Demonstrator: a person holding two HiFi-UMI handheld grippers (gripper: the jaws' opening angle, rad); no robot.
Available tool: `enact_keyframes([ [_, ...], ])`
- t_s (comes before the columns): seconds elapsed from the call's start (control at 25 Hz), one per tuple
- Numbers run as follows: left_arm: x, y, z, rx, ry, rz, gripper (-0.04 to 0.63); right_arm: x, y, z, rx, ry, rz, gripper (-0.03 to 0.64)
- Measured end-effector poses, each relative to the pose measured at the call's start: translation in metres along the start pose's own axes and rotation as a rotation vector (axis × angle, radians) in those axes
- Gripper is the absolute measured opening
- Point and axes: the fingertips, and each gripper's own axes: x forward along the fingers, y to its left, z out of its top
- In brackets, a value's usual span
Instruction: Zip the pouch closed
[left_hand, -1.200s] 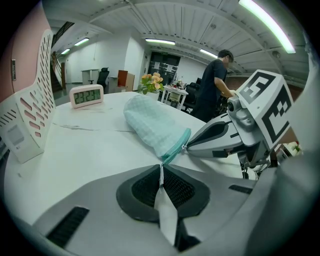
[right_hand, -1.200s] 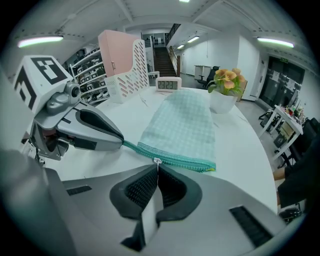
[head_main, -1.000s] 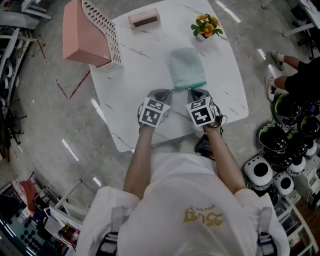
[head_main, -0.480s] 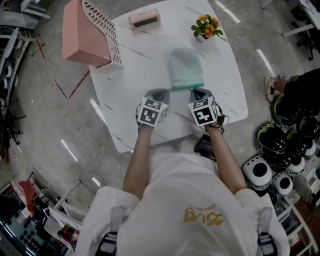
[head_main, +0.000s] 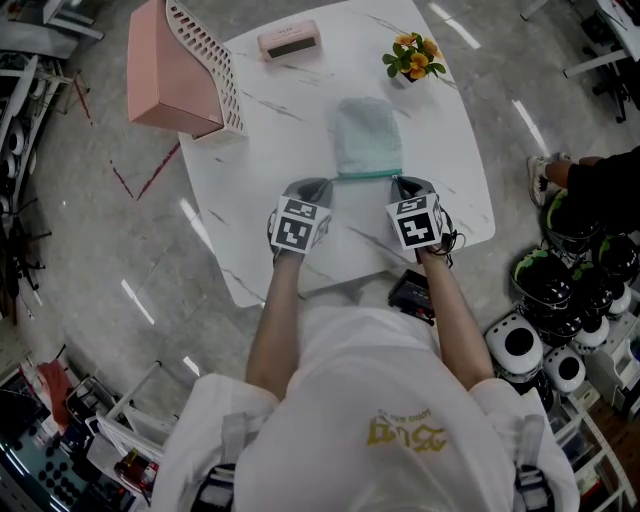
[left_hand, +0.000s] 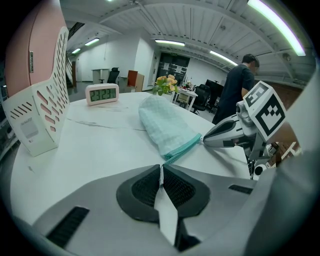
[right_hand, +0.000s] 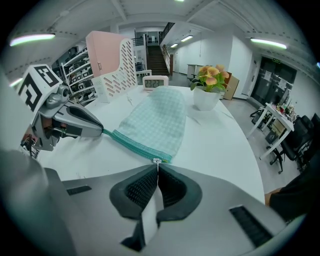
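**So, zipping a floppy pouch with two pinchers: what might bite me here**

Biggest worry is the whole pouch (head_main: 367, 140). It's soft and just lying flat on the bench (head_main: 290, 110). If one hand pulls sideways harder than the other, I reckon it skids or bunches up instead of the zip running.

Next down is the teal zipper edge (right_hand: 132, 141). It's stretched between my two tools, and if that line goes slack the slider probably jams on a fold.

Smallest and fiddliest is the little zipper pull (right_hand: 157, 161). My right hand-held gripper (right_hand: 157, 169) is squeezed fully together on it with only the very tips, so a jerk could pop it out.

Where things sit: the pouch is mid-bench, rounded end pointing away from me and zipper edge nearest me. My left hand-held gripper (left_hand: 161, 168) is clamped nearly together on the left end of that edge. The right one is at the right corner, where the slider sits. So I'd guess the zip is about run to its end, though I can't see the teeth well enough to swear to it.
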Motion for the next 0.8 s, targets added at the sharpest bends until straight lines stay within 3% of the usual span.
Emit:
enact_keyframes([
  [0.28,0.002,0.004,0.005,0.014,-0.018,0.027,0.047,-0.001,-0.008,0.005,0.039,-0.031,-0.03,0.034],
  [0.48,-0.004,0.01,0.004,-0.025,-0.028,0.057,0.153,-0.011,-0.011,0.005,0.08,-0.048,-0.01,0.057],
  [0.8,-0.035,-0.006,0.028,-0.052,-0.16,0.075,0.129,-0.059,-0.022,0.026,0.156,-0.203,-0.059,0.012],
])
